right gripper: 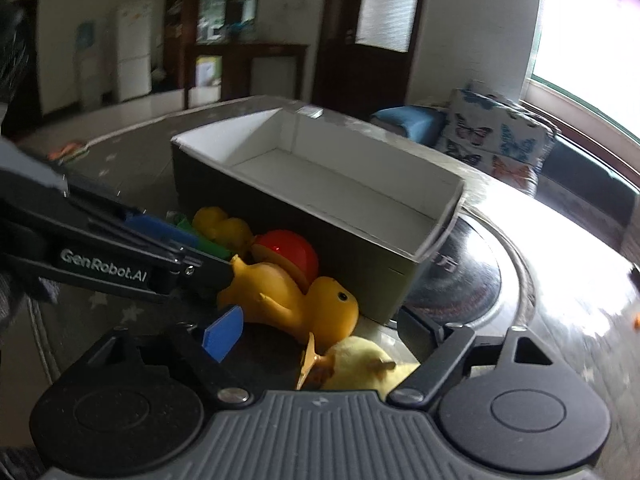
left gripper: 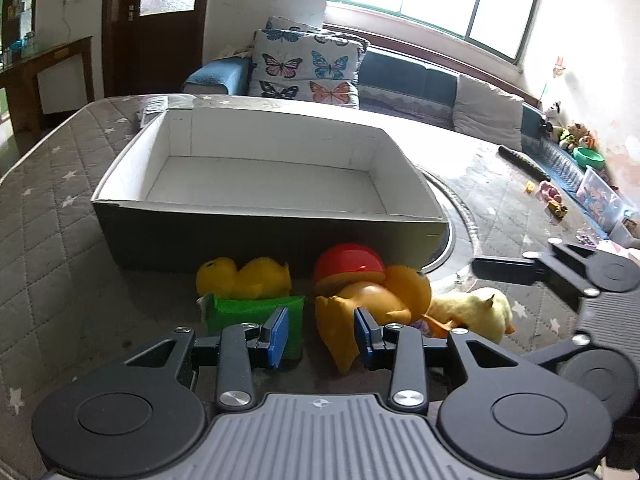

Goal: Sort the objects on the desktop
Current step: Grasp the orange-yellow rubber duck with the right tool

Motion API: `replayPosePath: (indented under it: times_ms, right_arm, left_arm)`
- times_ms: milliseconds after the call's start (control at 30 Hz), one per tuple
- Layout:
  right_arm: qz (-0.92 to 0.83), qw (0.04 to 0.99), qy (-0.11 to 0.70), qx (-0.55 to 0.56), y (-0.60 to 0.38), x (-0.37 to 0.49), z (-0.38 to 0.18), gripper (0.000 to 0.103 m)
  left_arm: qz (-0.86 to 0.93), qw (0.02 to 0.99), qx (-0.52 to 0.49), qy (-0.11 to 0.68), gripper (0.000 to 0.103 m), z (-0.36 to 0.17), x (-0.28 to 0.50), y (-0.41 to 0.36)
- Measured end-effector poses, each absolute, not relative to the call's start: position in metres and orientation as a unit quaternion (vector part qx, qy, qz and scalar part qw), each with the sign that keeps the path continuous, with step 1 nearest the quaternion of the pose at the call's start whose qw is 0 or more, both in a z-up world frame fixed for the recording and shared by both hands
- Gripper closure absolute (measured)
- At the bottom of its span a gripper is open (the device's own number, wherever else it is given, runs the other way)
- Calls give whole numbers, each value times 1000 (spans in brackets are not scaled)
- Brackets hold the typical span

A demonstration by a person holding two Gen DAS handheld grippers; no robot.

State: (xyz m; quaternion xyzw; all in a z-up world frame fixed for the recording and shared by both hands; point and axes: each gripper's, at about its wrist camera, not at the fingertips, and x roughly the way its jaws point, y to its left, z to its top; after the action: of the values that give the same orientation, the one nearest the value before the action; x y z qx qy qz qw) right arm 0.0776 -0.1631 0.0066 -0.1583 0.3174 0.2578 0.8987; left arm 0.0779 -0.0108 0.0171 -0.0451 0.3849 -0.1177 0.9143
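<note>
A grey cardboard box [left gripper: 272,216] with a white, empty inside stands on the quilted table. In front of it lie a yellow soft toy [left gripper: 244,280] on a green block [left gripper: 240,314], a red dome [left gripper: 348,266], an orange rubber duck [left gripper: 380,296] and a pale yellow plush duck [left gripper: 476,312]. My left gripper [left gripper: 322,336] is open, its blue pads beside the green block's edge and the orange duck's tail. My right gripper [right gripper: 324,340] is open low over the plush duck [right gripper: 360,364] and the orange duck [right gripper: 304,304]; its right pad is hidden.
A remote [left gripper: 154,110] lies behind the box at the far edge. A round inset [left gripper: 452,216] sits in the table right of the box. A dark tube [left gripper: 524,164] and small toys [left gripper: 552,196] lie far right. A sofa with a butterfly cushion [left gripper: 304,64] lies beyond.
</note>
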Motion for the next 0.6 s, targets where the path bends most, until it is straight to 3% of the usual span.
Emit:
replayPosePath:
  times_ms: [600]
  right_arm:
    - [291,866,346,-212,-138,95,-20,26]
  left_arm:
    - [-160,895,-80,409,67,9,95,-8]
